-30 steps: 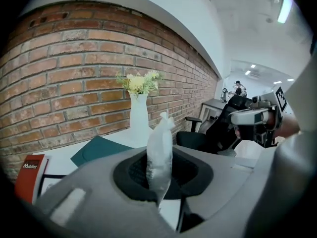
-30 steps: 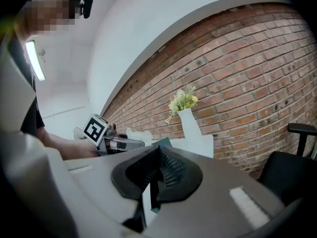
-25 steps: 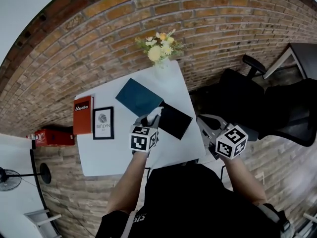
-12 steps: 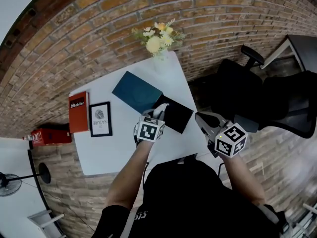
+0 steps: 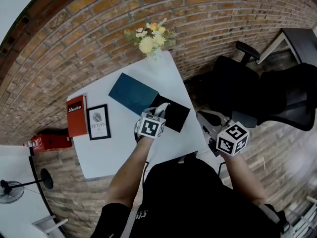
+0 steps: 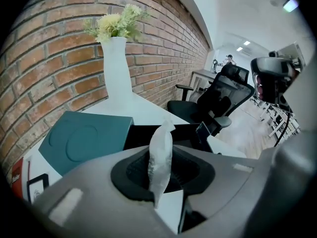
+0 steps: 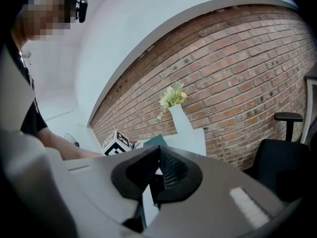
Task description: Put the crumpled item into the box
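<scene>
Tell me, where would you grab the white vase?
Take the vase by its slim neck, just under the flowers, with the fingers level, coming in from the open side of the table. It stands upright and flares toward its base, so the neck is probably the only part narrow enough. The brick wall close behind blocks the far side.

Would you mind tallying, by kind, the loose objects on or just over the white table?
Vase of flowers: 1
Teal lid: 1
Black box: 1
Red book: 1
Framed print: 1
Crumpled white item: 1
Total: 6
</scene>
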Demonstrator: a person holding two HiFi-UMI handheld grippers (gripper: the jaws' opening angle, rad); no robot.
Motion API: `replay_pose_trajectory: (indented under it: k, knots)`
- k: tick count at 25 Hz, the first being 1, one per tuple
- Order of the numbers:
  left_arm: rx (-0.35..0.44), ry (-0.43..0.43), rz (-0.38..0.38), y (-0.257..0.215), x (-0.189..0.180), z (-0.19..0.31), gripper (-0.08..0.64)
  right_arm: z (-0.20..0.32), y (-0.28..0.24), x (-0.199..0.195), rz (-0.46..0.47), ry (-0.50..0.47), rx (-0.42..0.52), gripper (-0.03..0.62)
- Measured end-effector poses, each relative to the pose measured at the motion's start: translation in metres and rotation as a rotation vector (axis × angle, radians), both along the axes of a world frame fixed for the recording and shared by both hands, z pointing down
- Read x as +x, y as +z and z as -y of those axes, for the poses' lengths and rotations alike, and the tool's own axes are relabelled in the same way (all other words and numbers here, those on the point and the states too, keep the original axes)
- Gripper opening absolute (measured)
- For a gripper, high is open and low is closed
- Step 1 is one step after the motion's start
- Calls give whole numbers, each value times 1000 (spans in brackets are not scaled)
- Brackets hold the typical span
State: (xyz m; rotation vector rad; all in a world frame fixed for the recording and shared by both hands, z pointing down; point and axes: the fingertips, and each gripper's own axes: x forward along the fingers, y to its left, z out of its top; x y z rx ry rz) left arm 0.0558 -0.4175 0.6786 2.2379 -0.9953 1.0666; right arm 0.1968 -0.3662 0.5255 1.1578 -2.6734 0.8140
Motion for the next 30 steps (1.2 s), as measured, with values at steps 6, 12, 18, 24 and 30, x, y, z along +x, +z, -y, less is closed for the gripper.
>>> replay_pose_trajectory:
  k: [6,12,18,24,30]
  knots:
    - [-27,48,6,-2,3,-16,143,-1,-2,0,14,-7,3,0]
    - [43,25,42,-13,-6,-14,109,2,-10,-1,28,-27,17,0]
    - [25,-35,121,-7,-17,-2,94,5,-20,5,31,-35,32,1]
    - [-15,-14,77,-1,8,-10,185,5,-25,20,26,-35,41,0]
    - [-59,-1,52,-1,21,-31,204,3,-23,29,25,-40,46,0]
